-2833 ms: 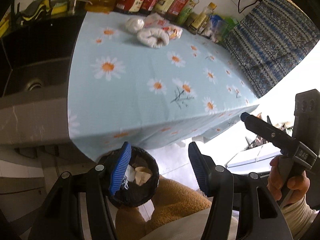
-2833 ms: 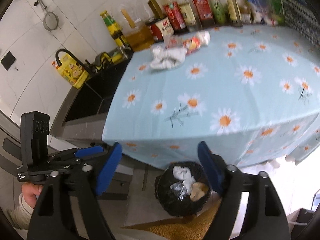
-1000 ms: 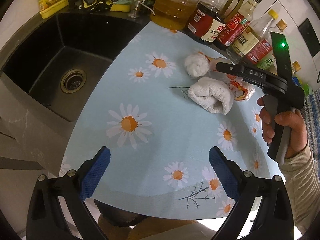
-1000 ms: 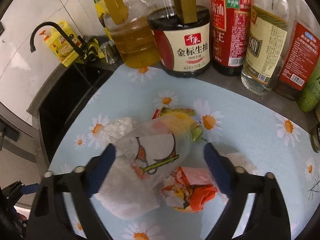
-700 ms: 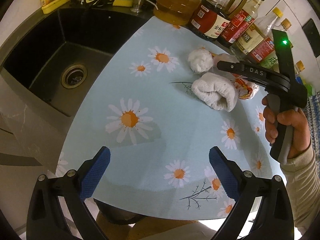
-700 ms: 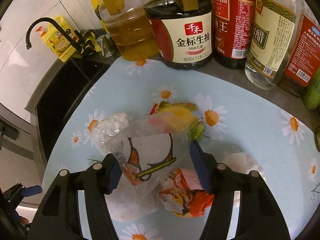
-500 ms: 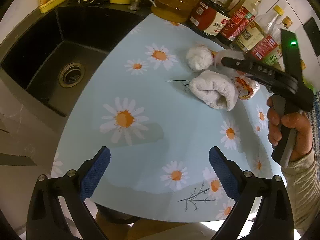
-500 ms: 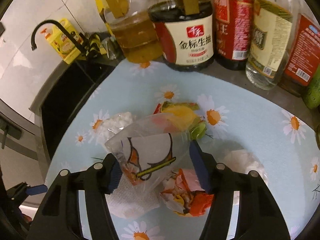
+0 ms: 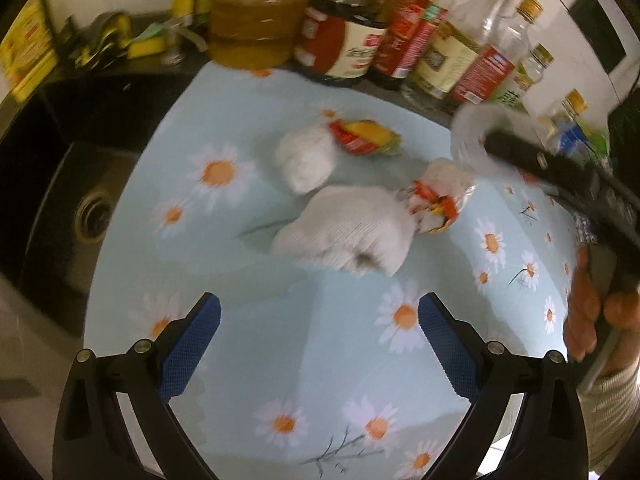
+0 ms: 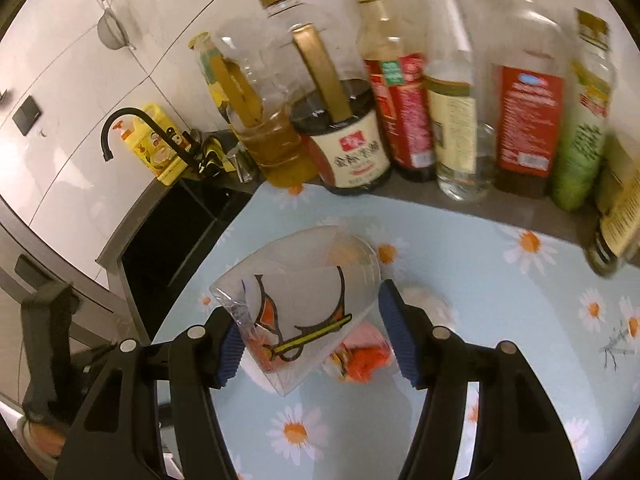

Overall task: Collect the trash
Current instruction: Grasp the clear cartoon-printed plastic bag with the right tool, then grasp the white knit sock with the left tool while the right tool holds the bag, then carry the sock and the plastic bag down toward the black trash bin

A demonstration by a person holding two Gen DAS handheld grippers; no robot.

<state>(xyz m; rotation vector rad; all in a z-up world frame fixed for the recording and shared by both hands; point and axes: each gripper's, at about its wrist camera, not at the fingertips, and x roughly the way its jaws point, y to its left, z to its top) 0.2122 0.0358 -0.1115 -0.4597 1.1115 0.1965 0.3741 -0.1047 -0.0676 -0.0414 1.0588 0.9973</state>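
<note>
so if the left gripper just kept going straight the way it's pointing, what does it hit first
Most likely the white cloth bundle, which lies on the daisy tablecloth directly ahead of the open left gripper. Only bare cloth shows between them. Depth is hard to judge in this blurred fisheye view, so it might touch the tablecloth first.

Left gripper (image 9: 319, 334) gapes over tablecloth (image 9: 280, 340); white cloth (image 9: 352, 232) lies ahead.

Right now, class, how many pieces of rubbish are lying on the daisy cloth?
4: a white paper ball, a red-yellow wrapper behind it, a white rag in front, an orange wrapper at the rag's right. A clear bag is in the right tongs; more may be hidden.
</note>
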